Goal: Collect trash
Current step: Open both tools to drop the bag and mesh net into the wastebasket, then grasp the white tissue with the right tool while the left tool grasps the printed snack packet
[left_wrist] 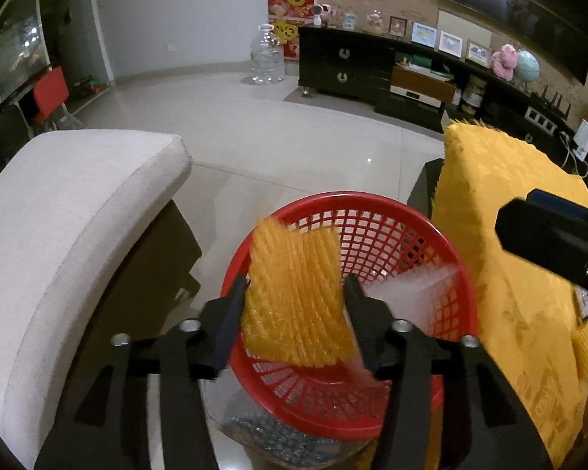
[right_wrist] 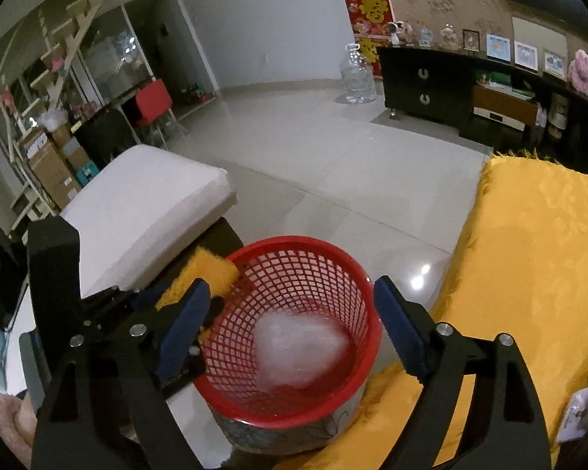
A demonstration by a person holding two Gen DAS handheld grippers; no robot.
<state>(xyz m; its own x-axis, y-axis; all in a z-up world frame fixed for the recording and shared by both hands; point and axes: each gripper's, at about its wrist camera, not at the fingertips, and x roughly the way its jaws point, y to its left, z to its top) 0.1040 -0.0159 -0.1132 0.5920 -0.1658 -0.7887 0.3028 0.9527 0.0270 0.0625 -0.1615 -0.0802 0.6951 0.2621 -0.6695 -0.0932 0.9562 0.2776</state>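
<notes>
Left claw (left_wrist: 294,293) grips orange net (left_wrist: 294,293) (basket (left_wrist: 392,203) half-hidden).

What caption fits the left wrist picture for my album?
Left gripper holds an orange foam net over the red basket, with white plastic already inside.

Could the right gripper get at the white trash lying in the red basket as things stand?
Probably yes. The right gripper is open and empty right above the red basket, whose top is uncovered, and the white trash lies exposed at the bottom between the jaws' line.
</notes>
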